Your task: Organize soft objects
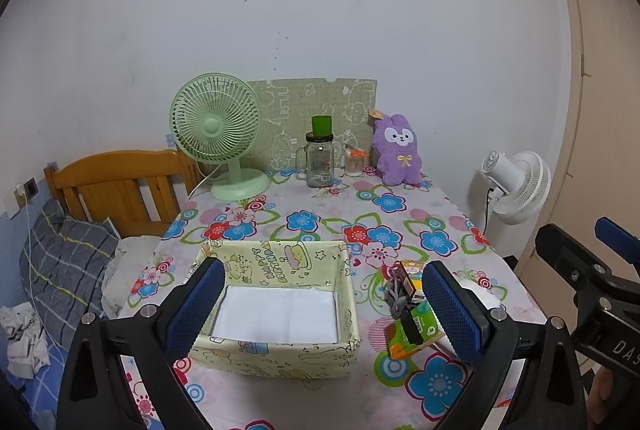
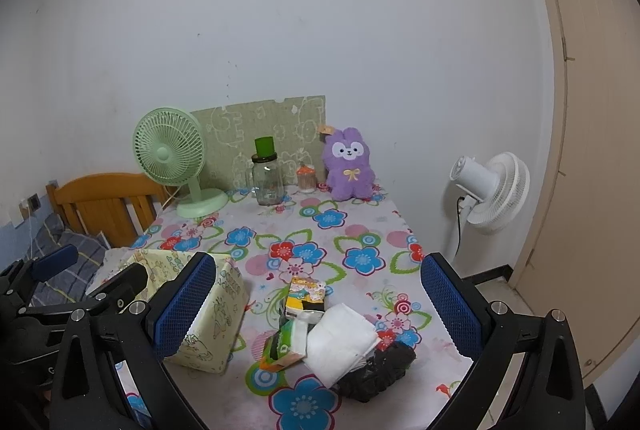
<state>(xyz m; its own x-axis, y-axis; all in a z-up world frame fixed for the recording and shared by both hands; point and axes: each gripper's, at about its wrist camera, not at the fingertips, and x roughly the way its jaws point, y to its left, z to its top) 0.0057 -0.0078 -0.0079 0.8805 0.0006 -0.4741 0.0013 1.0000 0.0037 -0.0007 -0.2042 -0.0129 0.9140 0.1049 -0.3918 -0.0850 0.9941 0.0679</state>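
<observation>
Pale-yellow cartoon-print fabric box (image 1: 276,310) sits left of the folded white cloth (image 2: 340,344) pile; left gripper (image 1: 320,310) and right gripper (image 2: 316,306) both hover wide open, empty.

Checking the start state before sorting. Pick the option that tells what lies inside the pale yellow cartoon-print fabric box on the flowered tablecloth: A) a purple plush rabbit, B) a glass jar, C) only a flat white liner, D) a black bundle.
C: the left wrist view looks into the pale yellow cartoon-print fabric box and shows only a flat white liner on its bottom.
</observation>
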